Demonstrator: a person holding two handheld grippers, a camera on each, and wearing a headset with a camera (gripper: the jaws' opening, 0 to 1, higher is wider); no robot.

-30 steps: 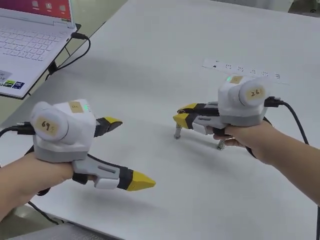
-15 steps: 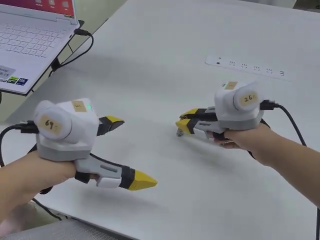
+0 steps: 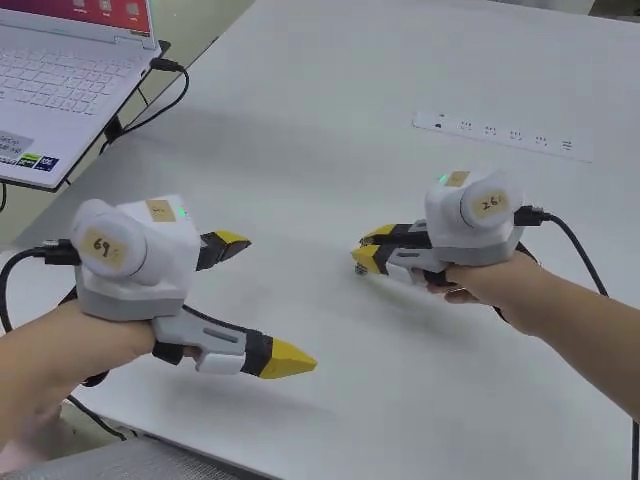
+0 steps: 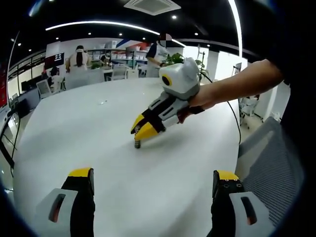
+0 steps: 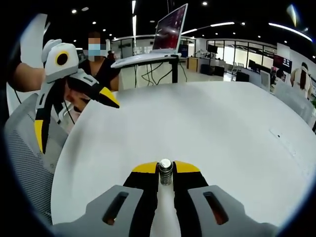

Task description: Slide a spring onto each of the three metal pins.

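Observation:
A short metal pin with a spring coiled around it (image 5: 166, 174) stands upright on the white table (image 3: 330, 90). My right gripper (image 5: 166, 168) is shut on the spring, its yellow tips on either side of the coil. In the left gripper view that pin (image 4: 138, 143) stands just under the right gripper (image 4: 143, 129). In the head view the right gripper (image 3: 368, 250) sits low over the table, and a little of the pin (image 3: 360, 268) shows beneath its tips. My left gripper (image 3: 258, 300) is held at the near left, wide open and holding nothing (image 4: 153, 174).
A laptop (image 3: 60, 80) stands at the far left with a black cable (image 3: 160, 100) running from it. A white power strip (image 3: 500, 133) lies at the back right. The table's near edge (image 3: 150, 440) runs just below the left hand. Grey chair mesh (image 4: 276, 168) is close by.
My right gripper has sunk toward the table over the pin, which it now mostly hides. A second pin near the right hand is hidden by it. The left gripper has barely moved.

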